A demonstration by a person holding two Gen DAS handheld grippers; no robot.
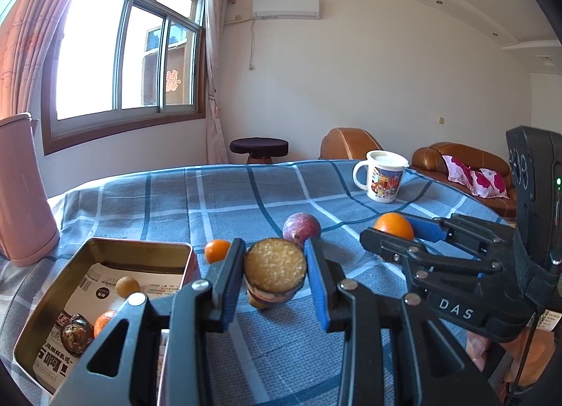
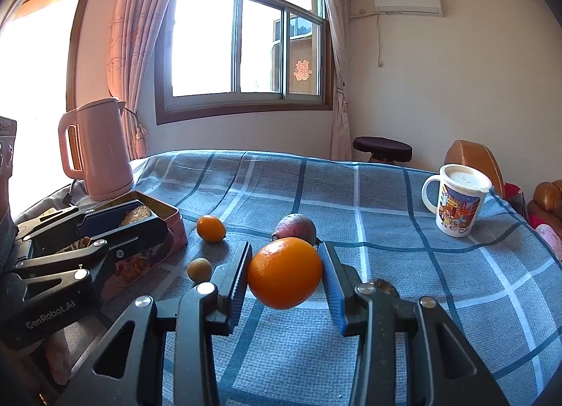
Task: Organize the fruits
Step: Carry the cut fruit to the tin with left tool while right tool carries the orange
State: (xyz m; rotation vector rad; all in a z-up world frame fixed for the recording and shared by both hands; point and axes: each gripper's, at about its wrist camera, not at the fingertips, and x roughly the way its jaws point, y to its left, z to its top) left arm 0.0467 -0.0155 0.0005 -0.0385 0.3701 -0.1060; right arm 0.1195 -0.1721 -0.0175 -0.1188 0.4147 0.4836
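My left gripper (image 1: 275, 270) is shut on a round toy burger (image 1: 275, 270) with a sesame bun, held just right of the open metal tin (image 1: 42, 314). The tin holds a small tan fruit (image 1: 127, 286), a small orange (image 1: 103, 322) and a dark round piece (image 1: 76, 335). My right gripper (image 2: 285, 274) is shut on a large orange (image 2: 285, 274), also in the left wrist view (image 1: 394, 226), held above the cloth. A purple passion fruit (image 2: 295, 227) and a small orange (image 2: 210, 228) lie on the cloth behind it. A tan fruit (image 2: 199, 269) lies by the tin (image 2: 168, 227).
A pink kettle (image 2: 96, 153) stands at the table's far left behind the tin. A white cartoon mug (image 2: 456, 200) with a lid stands far right. The table has a blue plaid cloth (image 2: 386, 265). A dark round piece (image 2: 383, 287) lies by my right finger.
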